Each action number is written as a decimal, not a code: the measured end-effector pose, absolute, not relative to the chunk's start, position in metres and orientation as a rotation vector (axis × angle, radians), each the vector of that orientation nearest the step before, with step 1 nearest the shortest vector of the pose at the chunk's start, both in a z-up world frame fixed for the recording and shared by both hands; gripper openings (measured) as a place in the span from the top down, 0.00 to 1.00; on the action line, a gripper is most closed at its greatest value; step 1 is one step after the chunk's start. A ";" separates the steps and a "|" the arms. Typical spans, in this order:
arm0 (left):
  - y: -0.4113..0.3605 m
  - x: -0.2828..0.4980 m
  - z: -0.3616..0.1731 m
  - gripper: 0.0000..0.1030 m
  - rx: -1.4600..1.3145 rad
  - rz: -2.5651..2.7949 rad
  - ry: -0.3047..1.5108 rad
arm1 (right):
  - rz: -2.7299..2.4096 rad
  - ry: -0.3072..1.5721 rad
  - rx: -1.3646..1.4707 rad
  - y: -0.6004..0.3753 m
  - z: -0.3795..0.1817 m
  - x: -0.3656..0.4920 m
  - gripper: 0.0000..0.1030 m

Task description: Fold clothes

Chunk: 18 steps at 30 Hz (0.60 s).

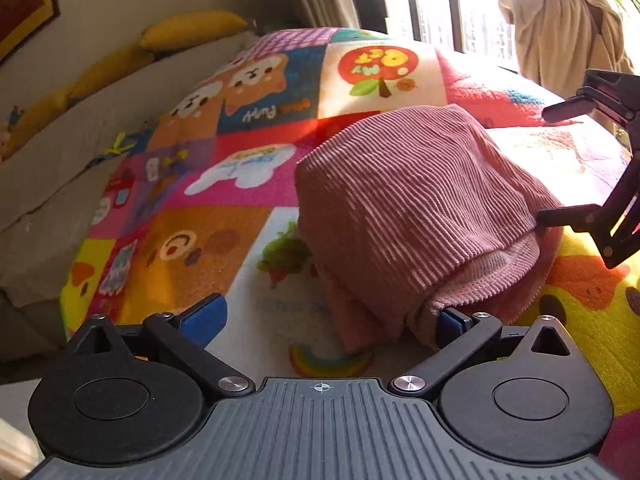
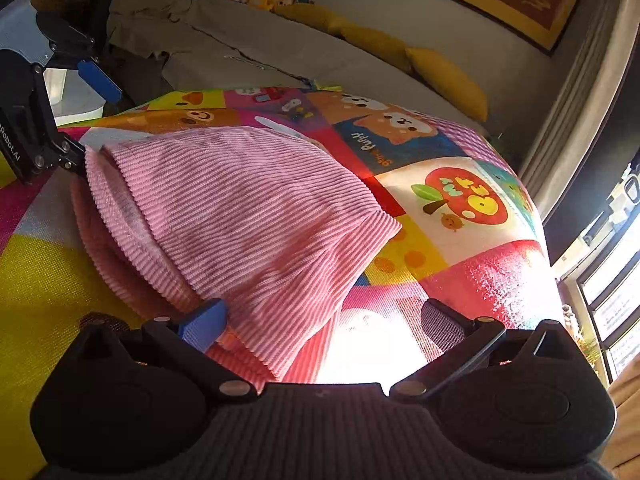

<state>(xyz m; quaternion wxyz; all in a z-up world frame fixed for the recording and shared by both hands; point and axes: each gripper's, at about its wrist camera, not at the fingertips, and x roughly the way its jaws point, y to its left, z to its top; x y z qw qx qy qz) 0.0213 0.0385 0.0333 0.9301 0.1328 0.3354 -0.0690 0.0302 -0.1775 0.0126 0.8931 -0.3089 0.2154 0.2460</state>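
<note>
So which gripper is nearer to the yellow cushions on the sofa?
Left. The left gripper sits at the pink garment's side facing the yellow cushions; the right gripper is at the garment's opposite side, towards the window.

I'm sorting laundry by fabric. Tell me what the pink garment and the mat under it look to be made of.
Pink garment: probably corduroy or a ribbed knit, matte and soft, judging by its fine parallel ridges and limp folds.
Patchwork mat: seemingly a printed woven or foam-backed sheet with a slight sheen; a grid-like weave texture shows where sunlight hits the red patch. Exact material is unclear.
</note>
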 end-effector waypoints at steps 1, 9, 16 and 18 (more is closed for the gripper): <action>0.042 0.022 0.034 0.00 0.273 -0.122 0.686 | 0.479 0.434 -0.644 -0.177 0.014 0.031 0.00; 0.059 0.008 0.052 0.00 0.055 -0.369 0.668 | 0.342 0.464 -0.583 -0.204 0.017 0.039 0.00; 0.072 0.041 0.056 0.00 -0.030 -0.206 0.663 | 0.486 0.445 -0.500 -0.203 0.030 0.022 0.00; 0.073 0.051 0.046 0.00 -0.006 -0.133 0.702 | 0.566 0.433 -0.465 -0.194 0.037 0.019 0.00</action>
